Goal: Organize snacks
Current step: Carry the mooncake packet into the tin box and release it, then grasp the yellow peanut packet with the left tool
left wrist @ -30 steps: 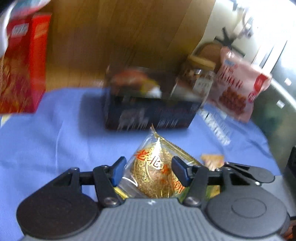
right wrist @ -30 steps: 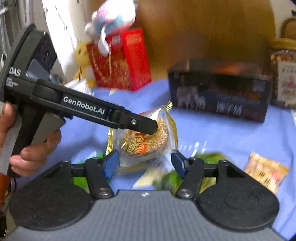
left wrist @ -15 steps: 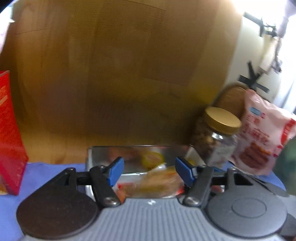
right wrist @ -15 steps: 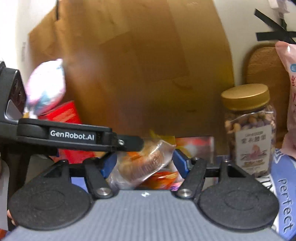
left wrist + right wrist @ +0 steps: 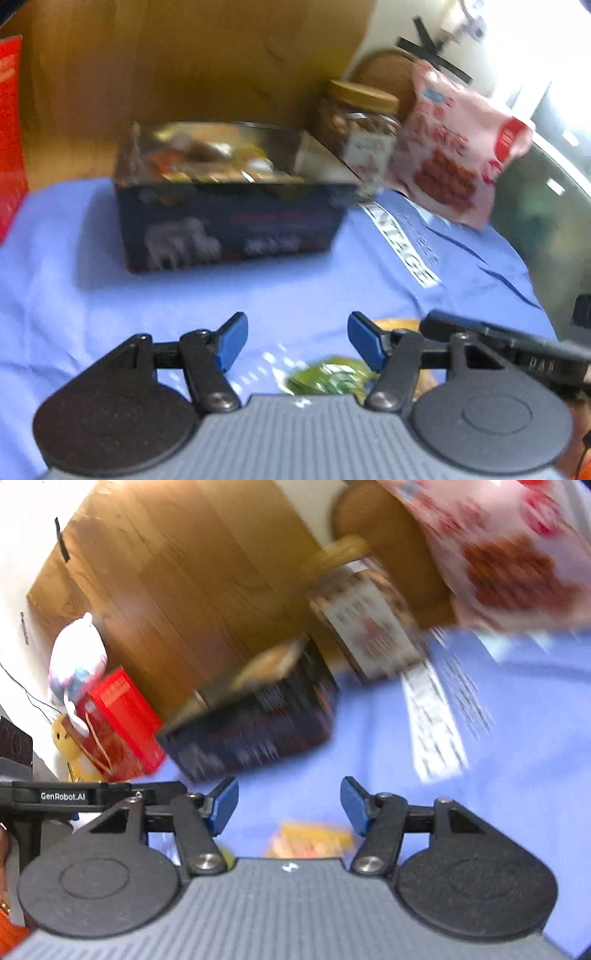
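Both grippers, left gripper and right gripper, hover empty, jaws closing, over loose snack packets short of the box; a blurred, hurried grab may miss or crush one.

Both wrist views low, near blue cloth, facing dark snack box; right view rolled, seemingly blurred.

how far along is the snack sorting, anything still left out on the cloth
Done: the dark rectangular tin already holds several wrapped snacks. In hand: nothing; the left gripper and right gripper are both empty, their jaws closing on air. Left: a green foil packet and an orange-yellow packet still lie on the blue cloth.
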`<state>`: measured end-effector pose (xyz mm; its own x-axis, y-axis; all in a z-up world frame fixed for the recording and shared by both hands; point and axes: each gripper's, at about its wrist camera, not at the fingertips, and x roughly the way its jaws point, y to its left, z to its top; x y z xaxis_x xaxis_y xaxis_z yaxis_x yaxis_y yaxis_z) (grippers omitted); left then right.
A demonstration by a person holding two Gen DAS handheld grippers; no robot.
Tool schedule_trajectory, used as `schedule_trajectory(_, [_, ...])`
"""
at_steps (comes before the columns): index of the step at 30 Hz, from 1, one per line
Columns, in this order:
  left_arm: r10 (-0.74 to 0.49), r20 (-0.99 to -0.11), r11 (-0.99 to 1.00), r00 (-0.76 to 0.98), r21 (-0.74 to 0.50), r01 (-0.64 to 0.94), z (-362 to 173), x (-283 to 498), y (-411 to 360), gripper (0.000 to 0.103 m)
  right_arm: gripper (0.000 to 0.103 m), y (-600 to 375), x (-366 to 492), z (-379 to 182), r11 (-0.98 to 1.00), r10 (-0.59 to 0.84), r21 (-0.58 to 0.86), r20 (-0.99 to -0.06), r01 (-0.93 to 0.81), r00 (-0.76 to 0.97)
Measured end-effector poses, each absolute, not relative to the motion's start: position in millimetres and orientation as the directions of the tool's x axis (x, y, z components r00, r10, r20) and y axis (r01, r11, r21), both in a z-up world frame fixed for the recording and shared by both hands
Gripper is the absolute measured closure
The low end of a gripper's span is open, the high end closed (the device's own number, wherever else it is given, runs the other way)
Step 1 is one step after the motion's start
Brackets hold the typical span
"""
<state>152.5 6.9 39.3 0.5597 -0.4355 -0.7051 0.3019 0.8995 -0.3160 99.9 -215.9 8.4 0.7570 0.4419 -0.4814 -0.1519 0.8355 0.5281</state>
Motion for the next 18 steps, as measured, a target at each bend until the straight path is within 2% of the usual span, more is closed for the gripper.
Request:
schedule_trajectory(5, [-0.502, -0.703, 0.864, 0.503, -0.379, 0.332, 37.3, 144.4, -12.4, 0.043, 0.039, -205.6, 61.7, -0.9, 0.865, 0.438, 0.464, -0.517, -0.189, 0.736])
schedule_trajectory(10, [-0.529, -0.710, 0.842, 0.465, -0.370, 0.393, 42.9, 141.6, -50.2, 0.043, 0.039, -166.9, 43.1, 5.3, 0.922, 0.387, 0.218, -0.559, -0.320, 0.733])
schedule_trajectory(15, [-0.473, -0.784, 0.863, 0.402, -0.321, 0.391, 27.7, 146.9, -79.2, 0.039, 0.040, -154.2, 45.6, 1.5, 0.931, 0.343, 0.103, -0.579, -0.350, 0.740])
schedule_trajectory(17, [-0.471, -0.789, 0.865, 0.396, -0.326, 0.381, 23.2, 147.0, -84.2, 0.033, 0.053, -157.1, 46.4, 0.5, 0.940, 0.311, 0.074, -0.580, -0.332, 0.753])
schedule_trajectory(18, [-0.469, -0.792, 0.866, 0.391, -0.324, 0.381, 22.7, 147.3, -87.6, 0.032, 0.054, -160.3, 46.4, 0.0, 0.946, 0.292, 0.058, -0.577, -0.318, 0.763])
